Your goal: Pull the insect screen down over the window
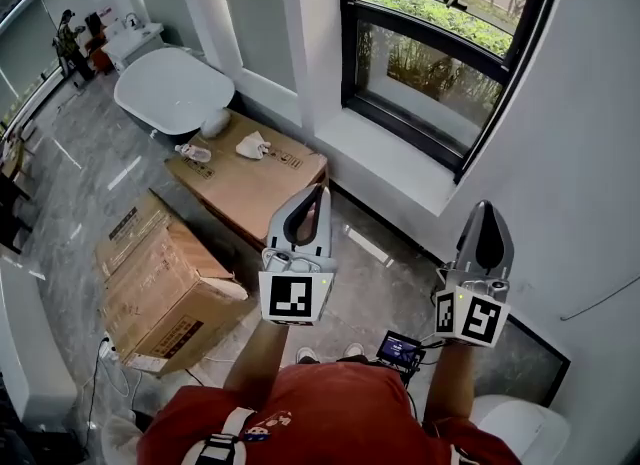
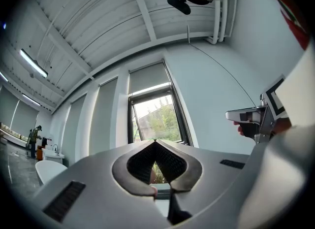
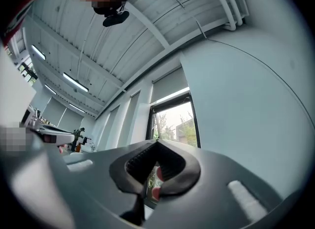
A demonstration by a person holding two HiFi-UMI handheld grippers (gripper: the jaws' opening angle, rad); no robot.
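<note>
Two grippers [image 1: 319, 191] [image 1: 486, 207] near, one dark-framed window [image 1: 432, 71] far right, two cardboard boxes [image 1: 250, 181] [image 1: 160, 288] at left, one white bathtub [image 1: 170, 88] far left

The head view looks steeply down from above the person [image 1: 330, 415], past the left gripper [image 1: 321, 189] and right gripper [image 1: 485, 206], to the floor [image 1: 90, 168] and the window [image 1: 440, 63] far right. Each gripper view sits close behind its shut jaws, facing up at that same window and the ceiling [image 2: 98, 21].
</note>
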